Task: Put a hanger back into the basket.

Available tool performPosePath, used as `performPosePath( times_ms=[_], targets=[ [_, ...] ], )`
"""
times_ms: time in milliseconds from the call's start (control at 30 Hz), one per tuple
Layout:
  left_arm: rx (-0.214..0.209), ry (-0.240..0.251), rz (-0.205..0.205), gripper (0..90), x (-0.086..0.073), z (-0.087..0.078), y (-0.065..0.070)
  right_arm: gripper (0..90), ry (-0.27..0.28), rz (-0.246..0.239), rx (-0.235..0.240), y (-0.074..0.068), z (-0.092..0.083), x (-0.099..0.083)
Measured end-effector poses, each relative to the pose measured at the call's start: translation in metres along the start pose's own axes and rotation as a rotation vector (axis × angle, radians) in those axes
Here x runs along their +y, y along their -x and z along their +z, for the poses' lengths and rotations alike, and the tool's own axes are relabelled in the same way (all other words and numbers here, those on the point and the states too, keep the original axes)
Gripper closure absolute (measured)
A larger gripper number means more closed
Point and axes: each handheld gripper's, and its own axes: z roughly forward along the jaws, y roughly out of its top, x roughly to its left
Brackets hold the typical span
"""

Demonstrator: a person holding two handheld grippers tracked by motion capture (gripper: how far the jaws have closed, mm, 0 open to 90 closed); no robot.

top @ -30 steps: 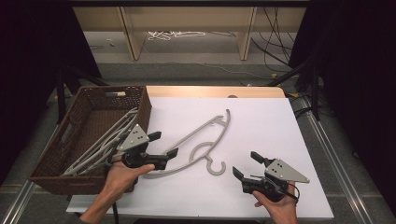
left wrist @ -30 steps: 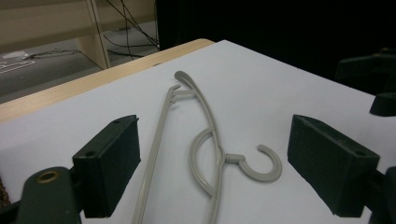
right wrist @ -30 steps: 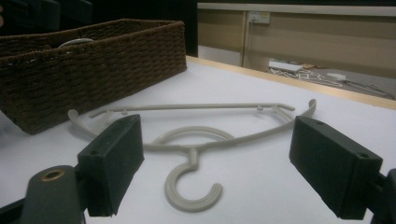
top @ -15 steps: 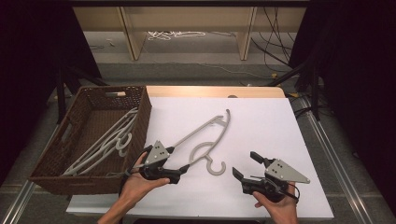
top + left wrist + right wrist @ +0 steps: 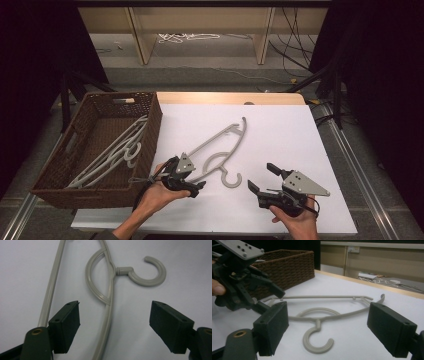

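I've got the left gripper (image 5: 192, 176) low over the grey plastic clothes hanger (image 5: 220, 150) lying flat on the white bench (image 5: 280, 135), jaws apart, straddling its arm just below the hook. Looks like the pick step: next I'd close on that arm, then lift. Right gripper (image 5: 262, 180) idles wide apart nearby. Brown wicker basket (image 5: 152, 120) at left holds more hangers.
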Motion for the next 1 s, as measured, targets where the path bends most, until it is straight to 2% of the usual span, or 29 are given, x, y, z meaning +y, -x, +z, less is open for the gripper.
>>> performPosePath(
  times_ms=[133, 200, 233, 333, 367, 467, 533, 567, 633, 700, 800, 833, 867, 967, 1000],
  targets=[
    [0.008, -0.040, 0.004, 26.4, 0.001, 0.008, 0.000, 18.3, 0.000, 0.005, 0.004, -0.001, 0.001, 0.001],
    [-0.004, -0.058, -0.001, 27.1, 0.002, 0.011, -0.001, 18.2, 0.003, -0.001, -0.003, -0.002, 0.002, 0.001],
    [-0.013, -0.067, -0.003, 28.0, 0.003, 0.012, -0.001, 18.3, 0.015, 0.005, 0.008, -0.003, 0.003, 0.001],
    [-0.021, -0.105, 0.003, 30.5, 0.007, 0.016, -0.004, 18.3, 0.001, -0.009, -0.001, -0.003, 0.002, 0.001],
    [-0.026, -0.121, -0.007, 31.1, 0.008, 0.018, -0.005, 18.3, -0.001, -0.009, 0.000, -0.003, 0.002, 0.001],
    [-0.031, -0.163, 0.009, 36.0, 0.011, 0.022, -0.005, 18.3, 0.000, -0.005, 0.008, -0.003, 0.002, 0.001],
    [-0.083, -0.159, -0.015, 37.4, 0.013, 0.025, -0.006, 18.3, 0.010, -0.001, 0.012, -0.003, 0.004, 0.001],
    [-0.097, -0.180, -0.001, 39.4, 0.014, 0.026, -0.007, 18.2, -0.003, -0.005, 0.013, -0.002, 0.003, 0.001],
    [-0.073, -0.201, 0.017, 40.3, 0.015, 0.028, -0.008, 18.3, 0.012, -0.002, 0.012, -0.003, 0.004, 0.000],
    [-0.094, -0.211, 0.002, 42.2, 0.015, 0.029, -0.010, 18.3, 0.010, -0.001, 0.012, -0.003, 0.003, 0.001],
    [-0.113, -0.231, 0.007, 43.8, 0.018, 0.030, -0.011, 18.3, -0.004, -0.006, 0.015, -0.002, 0.003, 0.001],
    [-0.114, -0.235, 0.012, 44.6, 0.019, 0.031, -0.012, 18.3, -0.004, -0.005, 0.015, -0.002, 0.003, 0.001],
    [-0.112, -0.233, 0.000, 46.6, 0.019, 0.033, -0.012, 18.3, -0.021, -0.011, 0.005, -0.002, 0.002, 0.001],
    [-0.113, -0.261, -0.002, 51.6, 0.020, 0.041, -0.015, 18.3, -0.001, -0.006, 0.012, -0.003, 0.003, 0.001],
    [-0.117, -0.266, -0.012, 54.0, 0.019, 0.044, -0.014, 18.5, -0.005, -0.013, -0.002, -0.003, 0.002, 0.001]
  ],
)
